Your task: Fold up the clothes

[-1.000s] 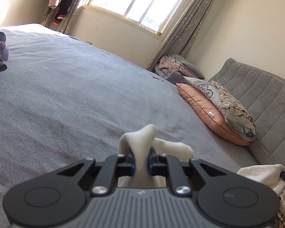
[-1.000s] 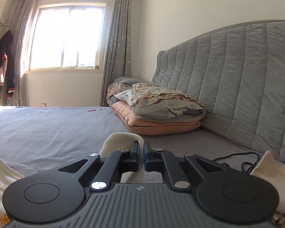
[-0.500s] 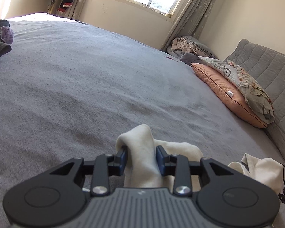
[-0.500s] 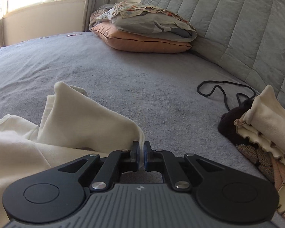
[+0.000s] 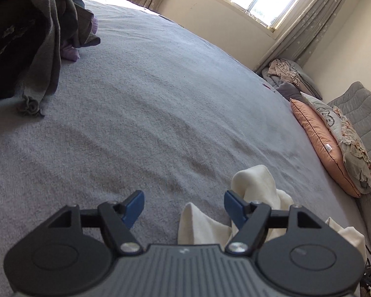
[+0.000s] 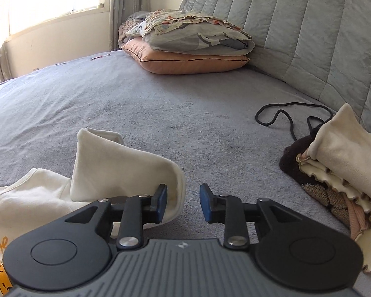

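Note:
A cream garment (image 6: 116, 165) with an orange cartoon print lies on the grey bed (image 6: 160, 104). In the right wrist view a folded corner of it stands up against the left finger. My right gripper (image 6: 183, 204) is open and holds nothing. In the left wrist view the same cream garment (image 5: 254, 185) lies bunched low on the bed, by the right finger. My left gripper (image 5: 184, 206) is wide open and empty, just above the bed.
A pile of dark clothes (image 5: 29, 37) lies at the far left. Stacked pillows (image 6: 190, 47) rest against the quilted headboard (image 6: 296, 29). A stack of cream and brown clothes (image 6: 341, 163) and a black cord (image 6: 291, 116) lie to the right.
Both grippers have opened and let go of the cream garment, which now rests on the bed. The left gripper has swung left, bringing the dark pile into view.

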A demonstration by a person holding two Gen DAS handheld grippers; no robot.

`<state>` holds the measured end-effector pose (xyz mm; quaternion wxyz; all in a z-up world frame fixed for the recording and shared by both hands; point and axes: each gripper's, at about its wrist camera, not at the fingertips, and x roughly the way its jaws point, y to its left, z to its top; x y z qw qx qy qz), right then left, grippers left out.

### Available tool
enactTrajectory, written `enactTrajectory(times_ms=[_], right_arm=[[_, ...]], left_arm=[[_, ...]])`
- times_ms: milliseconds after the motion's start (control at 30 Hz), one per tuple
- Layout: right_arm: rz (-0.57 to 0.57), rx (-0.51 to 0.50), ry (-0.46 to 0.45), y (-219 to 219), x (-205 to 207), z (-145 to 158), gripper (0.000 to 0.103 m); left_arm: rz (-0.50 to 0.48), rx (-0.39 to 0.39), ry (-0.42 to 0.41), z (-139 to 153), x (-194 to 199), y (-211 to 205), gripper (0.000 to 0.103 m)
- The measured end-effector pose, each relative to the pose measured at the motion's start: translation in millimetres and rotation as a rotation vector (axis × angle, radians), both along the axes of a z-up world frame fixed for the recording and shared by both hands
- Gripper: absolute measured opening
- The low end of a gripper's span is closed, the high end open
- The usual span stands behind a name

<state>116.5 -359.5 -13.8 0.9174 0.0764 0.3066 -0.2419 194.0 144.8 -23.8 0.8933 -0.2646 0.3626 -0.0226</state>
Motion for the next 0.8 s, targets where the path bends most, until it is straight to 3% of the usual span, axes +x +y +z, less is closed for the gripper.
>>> enactTrajectory(times_ms=[67,100,167,233,367,500,633,800], right_arm=[[0.005,0.005,-0.005,2,0,1,0.031],[0.008,0.004,-0.007,3,0,1,0.031],[0.012,0.005,-0.012,5,0,1,0.031],[0.017,0.013,-0.015,7,0,2,0.031],[0.028,0.008,-0.016,11,-1,2,0.032],[0.031,0.004,-0.02,12,-1,3,0.032],[0.03,0.009,-0.025,11,-2,4,0.032],[0.03,0.013,-0.034,10,-2,5,0.032]], left_arm=[[-0.051,-0.074,0.037,-10,-2,1,0.057],[-0.073,-0.103,0.052,-14,-2,-1,0.045],[-0.092,-0.112,0.069,-21,-2,-6,0.037],[-0.101,-0.096,0.072,-25,-1,-12,0.011],[-0.082,0.008,0.018,-14,-5,-22,0.007],[-0.039,0.174,-0.07,17,-8,-27,0.006],[0.011,0.301,-0.116,44,-5,-16,0.006],[0.087,0.401,-0.134,66,-1,10,0.006]])
